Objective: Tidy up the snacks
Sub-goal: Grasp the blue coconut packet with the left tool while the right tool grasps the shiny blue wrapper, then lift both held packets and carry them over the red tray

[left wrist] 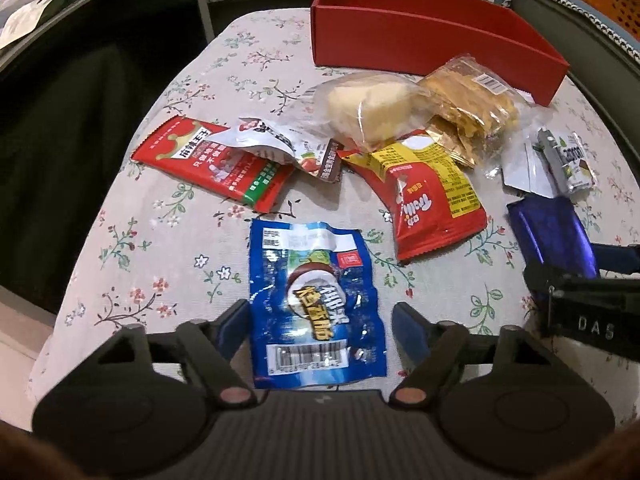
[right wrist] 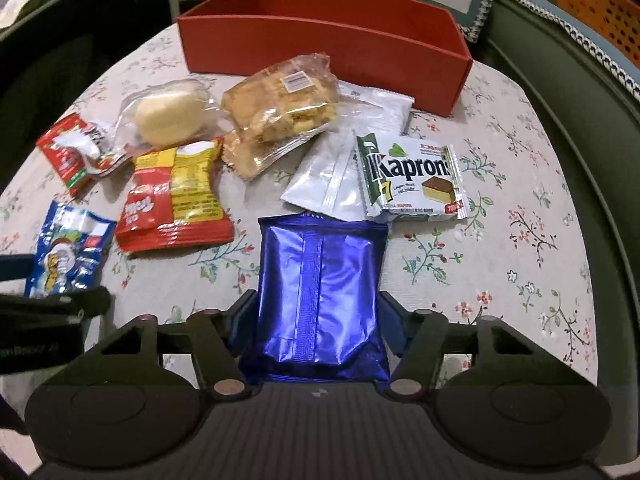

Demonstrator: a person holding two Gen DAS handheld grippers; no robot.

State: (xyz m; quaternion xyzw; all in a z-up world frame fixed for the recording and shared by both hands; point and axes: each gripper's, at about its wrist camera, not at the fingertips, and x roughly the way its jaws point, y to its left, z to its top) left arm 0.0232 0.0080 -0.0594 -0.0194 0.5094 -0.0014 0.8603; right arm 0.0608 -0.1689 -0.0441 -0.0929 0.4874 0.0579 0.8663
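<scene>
Gripping blue foil pack (right wrist: 320,292) looks right: right gripper (right wrist: 318,320) jaws pressed against its two long edges, pack flat on floral cloth (right wrist: 500,208) near table front. Likely light, crinkly, slippery foil, crushable contents; hold at sides mid-length, gently. Left gripper (left wrist: 316,320) jaws apart, straddling blue coconut sachet (left wrist: 312,300) without contact; thin, floppy, barcode at near end. Beyond: red "Trolli" bag (right wrist: 176,204), "Kaprons" wafer (right wrist: 412,180), clear-wrapped pastries. Red box (right wrist: 324,36) at back, apparently empty.
</scene>
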